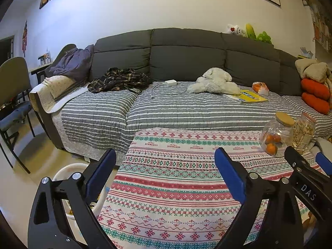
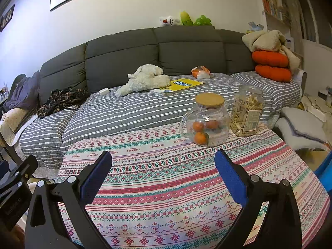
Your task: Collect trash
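Observation:
My left gripper (image 1: 165, 155) is open and empty above the patterned tablecloth (image 1: 176, 176). My right gripper (image 2: 164, 157) is open and empty over the same cloth (image 2: 166, 176); part of it shows at the right edge of the left wrist view (image 1: 300, 166). A white bin (image 1: 68, 172) with some scraps inside stands on the floor left of the table, partly hidden by my left finger. An orange and white crumpled bag (image 1: 260, 88) lies on the sofa seat, also in the right wrist view (image 2: 200, 72).
A glass jar with oranges (image 2: 204, 122) and a jar of snacks (image 2: 247, 112) stand on the table's far right. The sofa (image 1: 186, 58) holds a plaid shirt (image 1: 120, 79), white charger (image 1: 170, 83), plush dog (image 1: 213, 82), yellow book (image 1: 251, 96) and orange cushions (image 2: 271, 66). A chair (image 1: 12, 95) stands left.

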`<state>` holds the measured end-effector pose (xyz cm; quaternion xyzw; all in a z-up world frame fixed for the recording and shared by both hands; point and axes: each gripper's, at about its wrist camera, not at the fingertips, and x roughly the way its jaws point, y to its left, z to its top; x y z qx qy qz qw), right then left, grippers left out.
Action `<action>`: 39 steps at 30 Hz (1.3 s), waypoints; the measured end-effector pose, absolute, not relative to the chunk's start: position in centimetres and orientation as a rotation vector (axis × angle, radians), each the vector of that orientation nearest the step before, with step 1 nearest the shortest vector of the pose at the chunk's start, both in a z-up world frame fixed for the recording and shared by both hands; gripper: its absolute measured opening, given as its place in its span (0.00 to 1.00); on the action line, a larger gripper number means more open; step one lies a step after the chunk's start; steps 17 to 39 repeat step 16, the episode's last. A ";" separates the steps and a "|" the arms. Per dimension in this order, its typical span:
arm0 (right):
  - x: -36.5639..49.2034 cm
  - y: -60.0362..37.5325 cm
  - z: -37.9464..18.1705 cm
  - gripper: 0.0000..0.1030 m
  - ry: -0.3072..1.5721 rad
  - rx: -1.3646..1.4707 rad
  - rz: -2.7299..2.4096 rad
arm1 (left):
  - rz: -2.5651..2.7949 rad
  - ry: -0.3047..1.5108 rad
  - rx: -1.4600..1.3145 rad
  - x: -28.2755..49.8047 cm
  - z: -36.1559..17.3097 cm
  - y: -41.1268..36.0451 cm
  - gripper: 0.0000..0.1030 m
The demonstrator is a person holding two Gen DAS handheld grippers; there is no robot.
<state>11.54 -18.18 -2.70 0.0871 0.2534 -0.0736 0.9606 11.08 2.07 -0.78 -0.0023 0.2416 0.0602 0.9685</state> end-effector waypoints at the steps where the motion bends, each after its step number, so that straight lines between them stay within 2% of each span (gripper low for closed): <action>1: 11.6 -18.2 -2.7 0.93 0.513 0.178 -0.150 | 0.121 0.485 -0.002 11.0 -0.8 2.0 0.88; 7: 11.6 -18.3 -2.7 0.93 0.516 0.181 -0.149 | 0.110 0.483 0.002 11.0 -0.7 1.6 0.88; 11: 11.6 -18.2 -2.6 0.93 0.510 0.176 -0.149 | 0.125 0.481 -0.002 10.9 -0.6 1.6 0.93; 39: 11.4 -18.0 -2.5 0.94 0.496 0.165 -0.149 | 0.145 0.477 -0.008 10.9 -0.5 1.8 0.93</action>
